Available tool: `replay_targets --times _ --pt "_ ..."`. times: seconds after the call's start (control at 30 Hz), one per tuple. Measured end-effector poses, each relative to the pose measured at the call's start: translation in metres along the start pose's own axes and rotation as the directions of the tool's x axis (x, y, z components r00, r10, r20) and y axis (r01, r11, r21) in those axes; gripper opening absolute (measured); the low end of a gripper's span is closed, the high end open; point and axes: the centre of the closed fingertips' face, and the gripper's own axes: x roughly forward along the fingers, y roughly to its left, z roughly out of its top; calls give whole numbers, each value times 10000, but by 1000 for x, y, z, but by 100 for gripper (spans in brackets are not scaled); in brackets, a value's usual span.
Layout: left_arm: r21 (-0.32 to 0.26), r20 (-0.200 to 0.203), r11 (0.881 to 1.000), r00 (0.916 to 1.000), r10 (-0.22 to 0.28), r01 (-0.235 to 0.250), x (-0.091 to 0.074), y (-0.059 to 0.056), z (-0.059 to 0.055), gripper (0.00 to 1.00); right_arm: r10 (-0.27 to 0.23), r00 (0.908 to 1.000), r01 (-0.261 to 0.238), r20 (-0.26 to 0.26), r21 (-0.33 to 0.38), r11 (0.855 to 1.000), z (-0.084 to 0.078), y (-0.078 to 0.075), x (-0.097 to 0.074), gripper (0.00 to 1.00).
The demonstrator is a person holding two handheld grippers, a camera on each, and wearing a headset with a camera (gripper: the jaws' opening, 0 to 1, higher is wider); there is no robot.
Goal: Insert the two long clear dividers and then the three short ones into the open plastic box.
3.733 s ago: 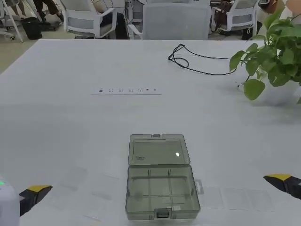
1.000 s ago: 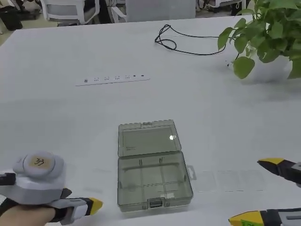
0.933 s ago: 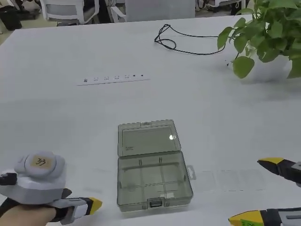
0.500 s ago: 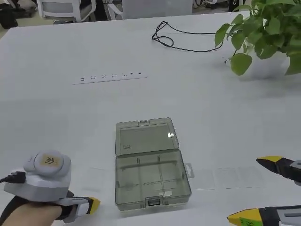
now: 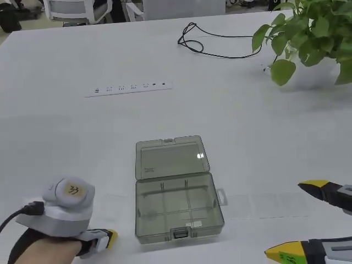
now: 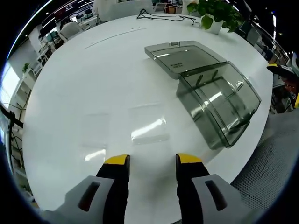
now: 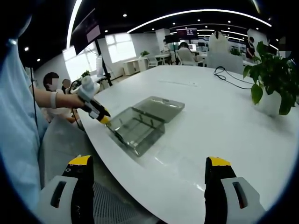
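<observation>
The open plastic box point(image 5: 179, 212) is seen low in the middle of the head view, standing on the white bench point(image 5: 82, 137) with its lid laid back flat behind it. The left claw point(image 6: 152, 161) is held part-spread and empty near the bench's edge, with a clear divider point(image 6: 148, 129) lying flat just ahead of its tips and a fainter second sheet point(image 6: 96, 140) to the left of that one. The right claw point(image 7: 149, 163) is spread wide, nothing being pinched, at the lower right of the head view, near a row of clear pieces point(image 5: 269, 204) laid to the right of the box. It is judged that no divider has yet been lifted. Trouble is most to be expected at the pickup: a thin sheet lying flat gives the tips no edge to close on, so it may be pushed along the smooth bench, perhaps off the near edge, or the light box may be knocked askew. A divider brought in tilted may jam short of its slots. Much is hard to make out: the dividers are nearly lost against the white top, so their number and which are long cannot be told; lines inside the box may be slot ribs or seated dividers; the right claw is cut off by the frame.
</observation>
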Motion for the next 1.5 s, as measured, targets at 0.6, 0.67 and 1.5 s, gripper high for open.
replay_targets --times 0.6,0.67,1.5 --pt "-428 72 9989 9998 195 -192 1 -1 1 33 37 9999 -38 99 33 10000 -2 0 0 100" --pt "-443 86 9988 9998 189 -185 1 -1 1 33 37 9999 -38 118 67 10000 -3 -2 0 100" --pt "-851 427 9963 9991 -67 104 -2 4 1 30 171 9998 -172 70 46 9998 -1 7 4 100"
